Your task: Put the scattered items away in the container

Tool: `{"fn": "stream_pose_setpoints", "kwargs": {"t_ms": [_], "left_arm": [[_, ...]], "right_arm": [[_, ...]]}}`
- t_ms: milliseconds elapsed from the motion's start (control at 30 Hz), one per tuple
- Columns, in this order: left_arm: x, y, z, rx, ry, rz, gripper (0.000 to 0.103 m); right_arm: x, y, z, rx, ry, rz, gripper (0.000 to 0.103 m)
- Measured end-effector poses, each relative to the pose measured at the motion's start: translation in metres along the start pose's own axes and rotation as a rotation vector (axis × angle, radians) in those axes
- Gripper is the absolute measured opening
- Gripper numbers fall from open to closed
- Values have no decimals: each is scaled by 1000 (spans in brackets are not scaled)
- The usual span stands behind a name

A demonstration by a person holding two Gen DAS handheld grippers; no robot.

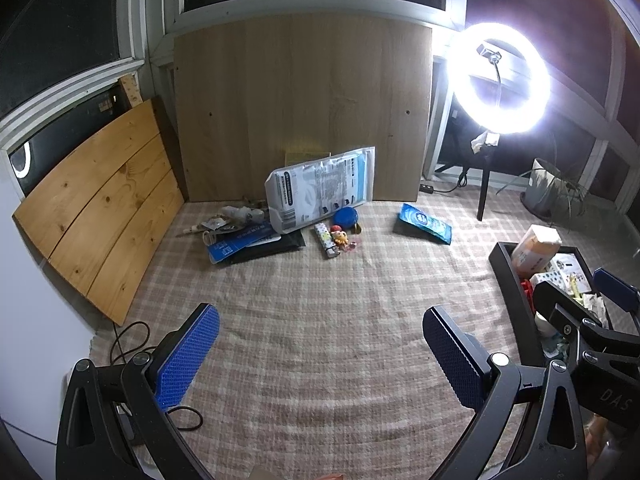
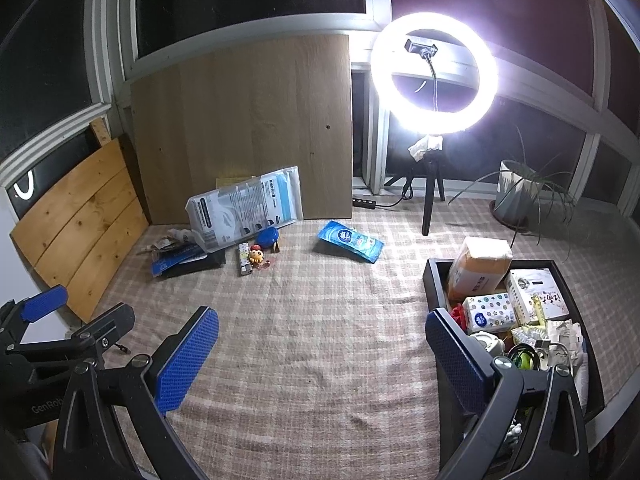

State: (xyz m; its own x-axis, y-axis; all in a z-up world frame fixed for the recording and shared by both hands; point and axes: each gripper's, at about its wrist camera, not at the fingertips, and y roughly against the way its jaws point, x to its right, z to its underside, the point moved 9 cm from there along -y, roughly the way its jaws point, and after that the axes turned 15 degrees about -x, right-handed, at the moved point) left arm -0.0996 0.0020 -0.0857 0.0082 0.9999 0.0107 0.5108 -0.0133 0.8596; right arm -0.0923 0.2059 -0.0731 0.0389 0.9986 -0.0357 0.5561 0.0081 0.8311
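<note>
Blue packet (image 2: 350, 241) lies well beyond spread, empty fingers (image 2: 188, 360).

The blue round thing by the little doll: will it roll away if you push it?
Maybe. The blue round thing looks like a flat disc lying on its face, so it would probably slide, not roll. The checked cloth looks rough, likely slowing it. Leaning against the big white bag, it may shift that too.
</note>
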Motion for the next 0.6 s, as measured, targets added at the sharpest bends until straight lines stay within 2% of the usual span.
{"fn": "stream_pose_setpoints", "kwargs": {"t_ms": [300,600], "left_arm": [[-3,-13,-4,-22,10,-7,103],[-10,-41,-10,-77,19,-11,103]], "right_arm": [[-2,-14,-5,-29,4,-6,102],[1,-45,-7,-98,8,-19,102]]}}
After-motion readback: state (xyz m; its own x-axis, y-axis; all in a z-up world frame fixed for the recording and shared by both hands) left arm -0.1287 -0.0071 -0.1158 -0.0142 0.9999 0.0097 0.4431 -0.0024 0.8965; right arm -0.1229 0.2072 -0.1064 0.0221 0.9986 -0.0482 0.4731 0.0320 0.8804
